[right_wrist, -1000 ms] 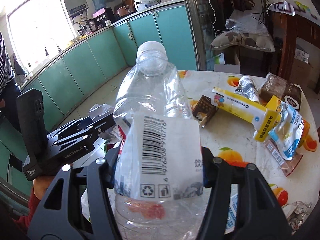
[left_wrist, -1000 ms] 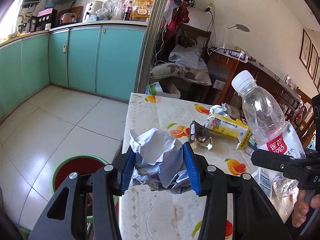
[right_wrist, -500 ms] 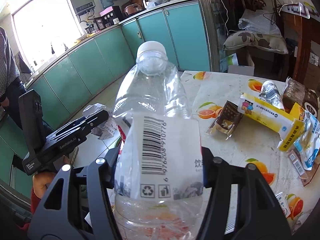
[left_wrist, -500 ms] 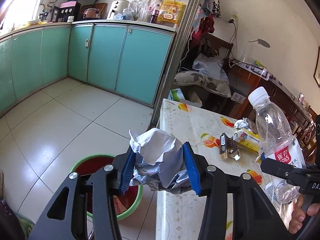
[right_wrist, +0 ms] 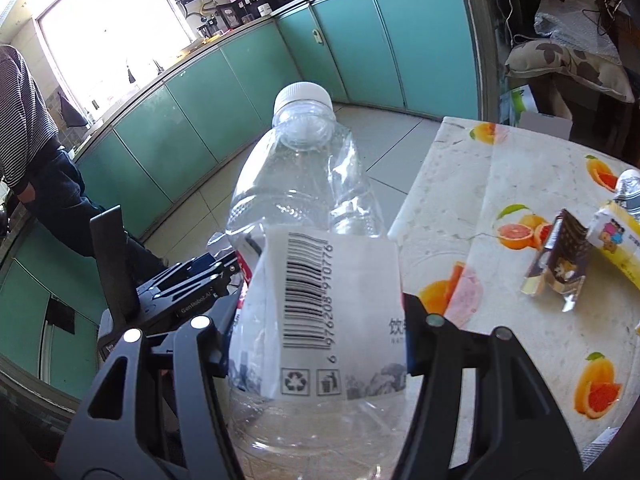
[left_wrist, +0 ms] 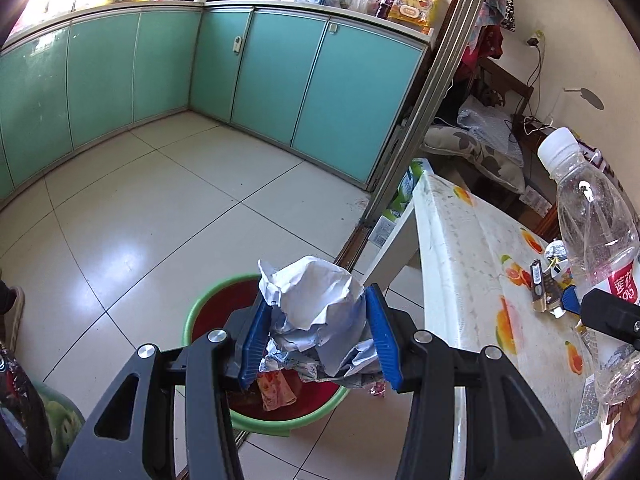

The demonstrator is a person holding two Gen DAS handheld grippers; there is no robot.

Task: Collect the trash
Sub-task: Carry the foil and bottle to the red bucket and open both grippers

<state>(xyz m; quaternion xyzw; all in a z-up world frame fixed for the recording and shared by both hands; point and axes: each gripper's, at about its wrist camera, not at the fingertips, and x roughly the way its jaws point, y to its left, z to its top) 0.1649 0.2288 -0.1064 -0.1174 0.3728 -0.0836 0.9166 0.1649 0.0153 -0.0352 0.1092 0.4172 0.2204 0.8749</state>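
while gripped, crumpled paper (left_wrist: 320,312), bottle (right_wrist: 316,264)

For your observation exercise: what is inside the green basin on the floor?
The green basin shows a red interior and a pinkish wrapper. The crumpled paper in the left gripper hides the rest.

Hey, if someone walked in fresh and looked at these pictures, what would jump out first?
A clear plastic water bottle fills the right wrist view, clamped in the right gripper. In the left wrist view, the left gripper grips crumpled white paper above a green-rimmed red bin on the floor tiles.
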